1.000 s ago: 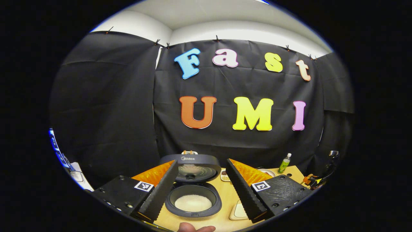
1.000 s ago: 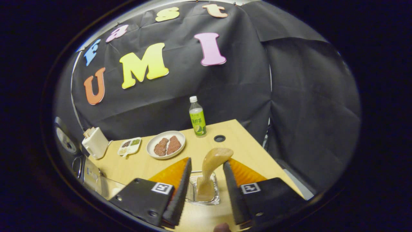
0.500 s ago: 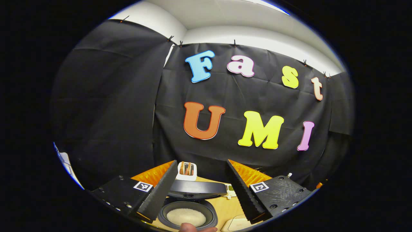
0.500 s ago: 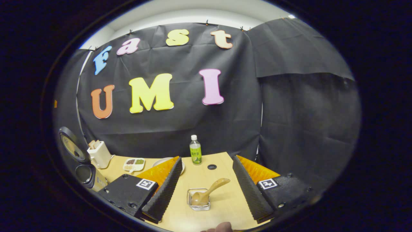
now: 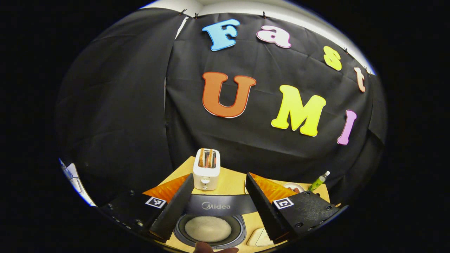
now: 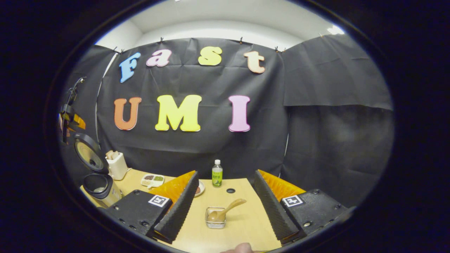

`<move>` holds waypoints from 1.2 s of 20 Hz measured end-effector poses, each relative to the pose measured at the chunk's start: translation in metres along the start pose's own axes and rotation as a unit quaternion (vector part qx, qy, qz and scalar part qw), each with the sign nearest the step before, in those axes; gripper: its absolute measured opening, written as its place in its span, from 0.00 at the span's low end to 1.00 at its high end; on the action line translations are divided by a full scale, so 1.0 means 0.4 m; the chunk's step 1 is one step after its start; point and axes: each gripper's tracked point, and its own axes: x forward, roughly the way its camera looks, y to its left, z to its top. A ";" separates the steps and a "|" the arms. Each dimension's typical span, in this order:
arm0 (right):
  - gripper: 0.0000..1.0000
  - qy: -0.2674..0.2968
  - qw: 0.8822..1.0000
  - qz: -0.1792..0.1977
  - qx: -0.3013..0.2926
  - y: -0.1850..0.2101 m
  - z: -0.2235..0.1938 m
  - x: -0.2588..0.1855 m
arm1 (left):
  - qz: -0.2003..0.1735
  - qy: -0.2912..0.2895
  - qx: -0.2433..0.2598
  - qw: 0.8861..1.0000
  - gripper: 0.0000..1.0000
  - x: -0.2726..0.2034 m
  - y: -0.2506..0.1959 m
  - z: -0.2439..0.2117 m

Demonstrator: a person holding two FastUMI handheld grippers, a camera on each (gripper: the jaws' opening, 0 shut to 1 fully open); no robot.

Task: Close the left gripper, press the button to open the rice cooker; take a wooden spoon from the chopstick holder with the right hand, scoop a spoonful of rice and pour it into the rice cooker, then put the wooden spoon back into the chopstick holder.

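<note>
The left hand-held gripper (image 5: 218,205) hangs spread and empty above the open rice cooker (image 5: 210,228) (white rice inside), a toaster (image 5: 206,168) at 12 o'clock. The right hand-held gripper (image 6: 225,207), spread, holds nothing; the wooden spoon (image 6: 225,210) leans in the chopstick holder (image 6: 215,222) on the bench (image 6: 246,218).

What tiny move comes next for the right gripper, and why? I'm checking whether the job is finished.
Probably just draw the right gripper back a little and rest. Its jaws are wide open, the wooden spoon already sits in the chopstick holder untouched, and the rice cooker stands open with rice inside. Nothing looks left to grasp.
</note>
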 end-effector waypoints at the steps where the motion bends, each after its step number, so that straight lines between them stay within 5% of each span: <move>1: 1.00 0.004 1.000 0.000 0.001 -0.001 -0.004 -0.004 | -0.003 0.006 0.001 1.000 0.95 -0.003 -0.002 -0.011; 13: 1.00 -0.009 0.997 0.078 0.012 0.203 0.028 -0.016 | -0.052 0.141 -0.001 0.989 0.96 -0.159 -0.029 -0.254; 24: 1.00 0.015 0.992 0.124 0.036 0.337 0.000 -0.036 | -0.023 0.210 -0.007 0.977 0.97 -0.186 -0.007 -0.500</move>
